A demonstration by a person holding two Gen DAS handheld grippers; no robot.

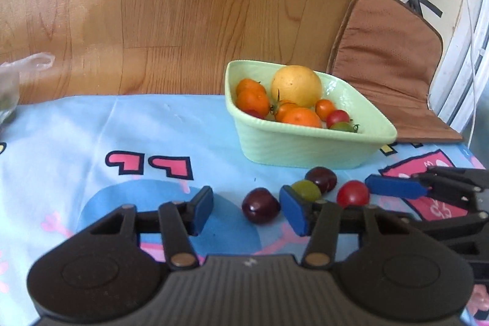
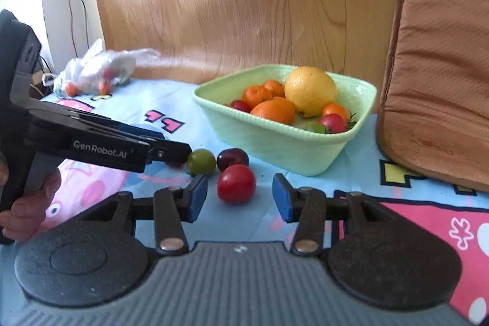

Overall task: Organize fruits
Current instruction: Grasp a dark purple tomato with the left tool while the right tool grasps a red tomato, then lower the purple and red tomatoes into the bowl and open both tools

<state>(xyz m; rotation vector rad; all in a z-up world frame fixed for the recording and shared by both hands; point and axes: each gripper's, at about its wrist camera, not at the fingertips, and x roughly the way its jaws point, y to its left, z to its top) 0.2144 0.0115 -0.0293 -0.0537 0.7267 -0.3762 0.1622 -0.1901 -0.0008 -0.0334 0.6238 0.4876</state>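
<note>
While low over cloth [image 1: 91, 136], both claws apart, empty: left [image 1: 249, 208] around dark tomato [image 1: 260, 205], right [image 2: 240, 194] just behind red tomato [image 2: 236, 184].

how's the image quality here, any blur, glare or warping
Left wrist view: sharp on the pale green ribbed bowl, fisheye darkens the corners and bends the wooden panel edges. Right wrist view: softer, the clear plastic bag is smeared, window side washed out; the round red tomato stays fairly crisp.

square ceramic bowl [image 1: 293, 148]: we see pale green
round cherry tomato [image 2: 236, 184]: we see red
printed tablecloth [image 1: 91, 127]: light blue, pink cartoon shapes
</note>
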